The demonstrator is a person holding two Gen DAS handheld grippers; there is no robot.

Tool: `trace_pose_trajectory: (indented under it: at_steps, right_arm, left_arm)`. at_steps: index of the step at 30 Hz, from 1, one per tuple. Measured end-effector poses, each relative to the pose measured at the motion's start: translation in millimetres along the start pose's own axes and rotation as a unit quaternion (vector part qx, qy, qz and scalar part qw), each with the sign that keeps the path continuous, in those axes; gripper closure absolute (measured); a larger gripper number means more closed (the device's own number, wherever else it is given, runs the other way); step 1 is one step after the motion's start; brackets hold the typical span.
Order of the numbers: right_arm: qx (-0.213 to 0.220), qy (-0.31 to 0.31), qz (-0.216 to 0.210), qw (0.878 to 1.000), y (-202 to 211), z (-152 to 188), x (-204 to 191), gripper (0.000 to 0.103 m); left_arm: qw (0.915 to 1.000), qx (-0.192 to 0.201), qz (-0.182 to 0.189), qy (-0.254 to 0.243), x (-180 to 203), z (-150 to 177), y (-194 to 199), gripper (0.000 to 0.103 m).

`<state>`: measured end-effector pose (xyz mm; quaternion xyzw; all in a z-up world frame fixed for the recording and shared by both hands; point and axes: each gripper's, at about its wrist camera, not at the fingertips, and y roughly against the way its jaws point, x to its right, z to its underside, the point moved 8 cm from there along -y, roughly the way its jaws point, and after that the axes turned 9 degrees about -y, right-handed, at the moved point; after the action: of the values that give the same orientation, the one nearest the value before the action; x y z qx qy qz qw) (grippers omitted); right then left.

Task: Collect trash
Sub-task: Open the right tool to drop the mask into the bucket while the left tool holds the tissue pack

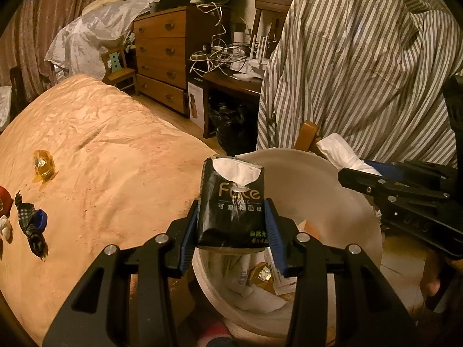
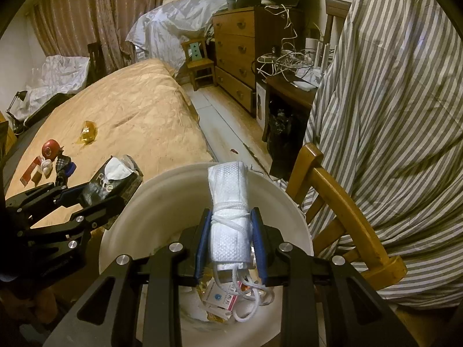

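Note:
My left gripper [image 1: 231, 228] is shut on a black tissue pack [image 1: 233, 205] with white tissue showing at its torn top, held over the near rim of a white bin [image 1: 312, 190]. That pack [image 2: 115, 185] also shows in the right wrist view, at the bin's left rim. Over the white bin [image 2: 162, 202], my right gripper [image 2: 230, 243] is shut on a rolled white cloth [image 2: 228, 214] bound with string. The same cloth [image 1: 338, 150] pokes out past the bin's far rim in the left wrist view. Papers and wrappers [image 2: 222, 297] lie inside the bin.
On the tan bed [image 2: 130, 110] lie a yellow wrapper [image 2: 86, 136], a red round thing [image 2: 49, 147], a checked cloth with a blue piece [image 2: 65, 169] and small packets. A wooden chair [image 2: 341, 202] draped in striped cloth [image 2: 390, 115] stands right of the bin. A dresser [image 2: 240, 49] and cluttered desk stand behind.

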<state>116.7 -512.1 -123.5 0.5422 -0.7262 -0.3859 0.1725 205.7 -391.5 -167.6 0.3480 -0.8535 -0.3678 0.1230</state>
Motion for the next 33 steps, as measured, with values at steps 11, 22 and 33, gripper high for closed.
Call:
trace_pose_trajectory:
  at_steps: [11, 22, 33]
  right_arm:
    - [-0.001, 0.000, -0.003, 1.000, -2.7, 1.8, 0.2, 0.075]
    - [0.000, -0.002, -0.003, 1.000, -4.4, 4.2, -0.8, 0.075]
    - [0.000, -0.003, -0.004, 1.000, -4.4, 4.5, 0.5, 0.075]
  left_arm:
    - [1.0000, -0.004, 0.001, -0.003, 5.4, 0.4, -1.9, 0.062]
    - [1.0000, -0.009, 0.002, -0.002, 8.2, 2.3, -4.9, 0.062]
    - [0.9999, -0.010, 0.002, -0.002, 8.3, 2.5, -4.9, 0.061]
